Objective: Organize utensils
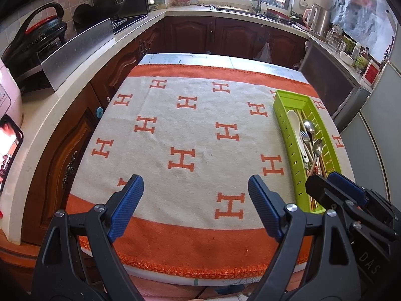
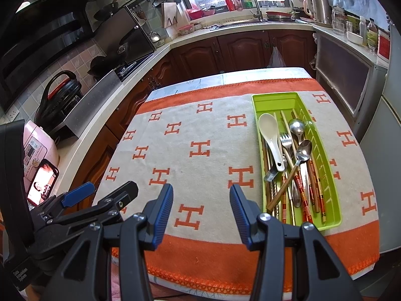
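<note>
A green utensil tray lies on the right side of the table. In it lie a white ceramic spoon, two metal spoons, a fork and several chopsticks. My left gripper is open and empty above the near middle of the table. My right gripper is open and empty, just left of the tray's near end; it also shows in the left wrist view. The left gripper shows at the right wrist view's left edge.
The table carries an orange and cream blanket with H marks. Kitchen counters with dark wood cabinets run along the left and back. A phone leans on the left counter. A fridge stands at the right.
</note>
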Action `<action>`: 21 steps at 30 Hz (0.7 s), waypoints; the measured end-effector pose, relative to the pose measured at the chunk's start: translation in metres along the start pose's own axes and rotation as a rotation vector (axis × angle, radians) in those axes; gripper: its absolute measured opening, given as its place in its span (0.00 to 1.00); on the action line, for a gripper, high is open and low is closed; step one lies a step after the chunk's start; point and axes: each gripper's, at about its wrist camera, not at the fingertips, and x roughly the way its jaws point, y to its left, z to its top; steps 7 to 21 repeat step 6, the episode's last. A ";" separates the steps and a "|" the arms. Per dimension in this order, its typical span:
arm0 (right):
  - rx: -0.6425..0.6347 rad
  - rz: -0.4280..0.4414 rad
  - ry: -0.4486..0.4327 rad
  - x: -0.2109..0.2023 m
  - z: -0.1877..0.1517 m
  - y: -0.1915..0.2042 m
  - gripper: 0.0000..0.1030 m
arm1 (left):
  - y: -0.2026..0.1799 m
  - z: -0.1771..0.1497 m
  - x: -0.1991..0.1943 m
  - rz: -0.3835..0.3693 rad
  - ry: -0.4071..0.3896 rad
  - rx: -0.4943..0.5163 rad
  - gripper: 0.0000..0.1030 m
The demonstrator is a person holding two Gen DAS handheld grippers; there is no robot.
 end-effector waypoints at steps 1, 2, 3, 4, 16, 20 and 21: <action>-0.002 0.000 0.002 0.001 0.000 0.001 0.46 | 0.002 0.000 0.001 -0.001 -0.001 -0.002 0.81; -0.004 -0.002 0.004 0.002 0.000 0.003 0.46 | 0.005 0.001 0.002 -0.002 -0.001 -0.003 0.81; -0.005 -0.004 0.007 0.002 -0.001 0.003 0.46 | 0.008 0.002 0.003 -0.003 0.001 -0.005 0.81; -0.006 -0.006 0.011 0.004 0.002 0.007 0.46 | 0.009 0.002 0.004 -0.004 0.004 -0.006 0.81; -0.007 -0.007 0.022 0.008 0.004 0.010 0.46 | 0.015 0.003 0.007 -0.005 0.011 -0.007 0.81; -0.007 -0.007 0.022 0.008 0.004 0.010 0.46 | 0.015 0.003 0.007 -0.005 0.011 -0.007 0.81; -0.007 -0.007 0.022 0.008 0.004 0.010 0.46 | 0.015 0.003 0.007 -0.005 0.011 -0.007 0.81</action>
